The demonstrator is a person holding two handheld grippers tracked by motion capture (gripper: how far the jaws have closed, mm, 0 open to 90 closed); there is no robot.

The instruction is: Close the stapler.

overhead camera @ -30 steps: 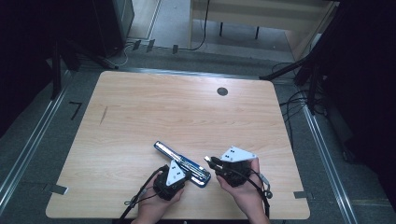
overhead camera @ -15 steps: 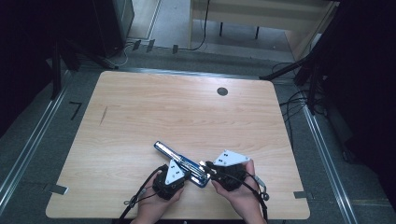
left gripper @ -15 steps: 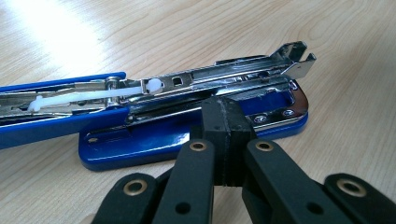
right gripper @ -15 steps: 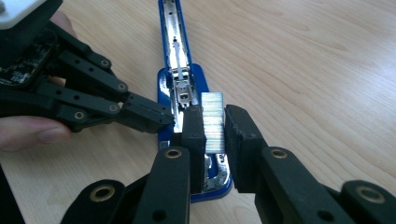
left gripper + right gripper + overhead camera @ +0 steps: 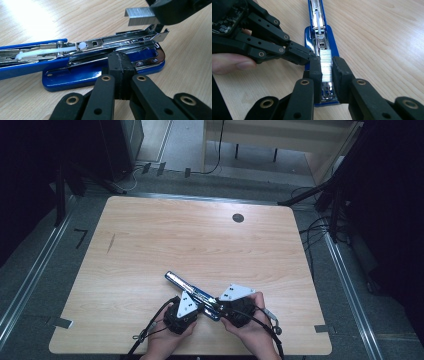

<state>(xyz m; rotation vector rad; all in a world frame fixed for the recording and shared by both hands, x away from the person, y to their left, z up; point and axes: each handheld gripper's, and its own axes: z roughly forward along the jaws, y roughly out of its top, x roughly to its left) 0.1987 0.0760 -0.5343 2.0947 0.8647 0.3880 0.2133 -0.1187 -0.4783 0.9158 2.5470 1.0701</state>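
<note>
A blue stapler (image 5: 184, 285) lies opened flat on the wooden table (image 5: 190, 240), its metal magazine (image 5: 112, 43) bared. My left gripper (image 5: 121, 62) is shut with nothing between its jaws, and its tips rest against the stapler's blue base (image 5: 82, 75). My right gripper (image 5: 327, 67) is shut on a silver strip of staples (image 5: 326, 65), which it holds just above the magazine's near end. In the left gripper view the strip of staples (image 5: 138, 16) hangs over the magazine's open end, under the right gripper (image 5: 175, 10). From above, the left gripper (image 5: 199, 307) and right gripper (image 5: 220, 306) meet at the stapler's near end.
A round dark cable hole (image 5: 238, 218) sits at the table's far right. The stapler's blue top arm (image 5: 27, 67) is folded back away from the base. Hands and trailing cables (image 5: 150, 332) lie at the near table edge.
The right gripper with the staples has edged slightly left, closer over the stapler's near end. The left gripper and the stapler stay where they were.
</note>
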